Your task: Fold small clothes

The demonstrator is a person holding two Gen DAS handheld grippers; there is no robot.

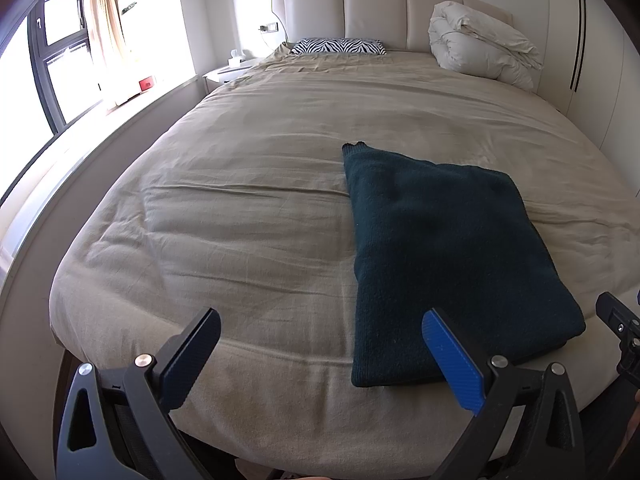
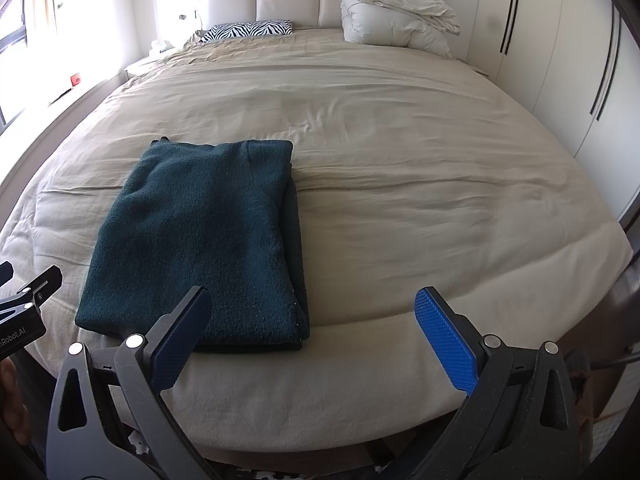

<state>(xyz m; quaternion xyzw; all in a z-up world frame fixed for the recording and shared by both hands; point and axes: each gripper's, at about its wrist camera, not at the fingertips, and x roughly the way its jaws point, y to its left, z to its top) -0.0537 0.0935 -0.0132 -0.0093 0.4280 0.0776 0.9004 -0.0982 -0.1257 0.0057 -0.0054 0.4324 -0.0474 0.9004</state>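
A dark teal knit garment (image 1: 440,256) lies folded into a flat rectangle on the beige bed cover (image 1: 240,208), near the foot edge; it also shows in the right wrist view (image 2: 200,240). My left gripper (image 1: 320,356) is open and empty, held off the foot edge, its right finger over the garment's near corner. My right gripper (image 2: 312,336) is open and empty, just right of the garment's near right corner. The right gripper's tip shows at the left view's right edge (image 1: 616,320); the left gripper's tip shows at the right view's left edge (image 2: 36,288).
A zebra-print pillow (image 1: 338,46) and a bundled white duvet (image 1: 480,44) lie by the padded headboard (image 1: 372,8). A window with curtain (image 1: 76,40) and ledge run along the left. White wardrobe doors (image 2: 560,60) stand on the right. A nightstand (image 1: 224,74) is by the bed's head.
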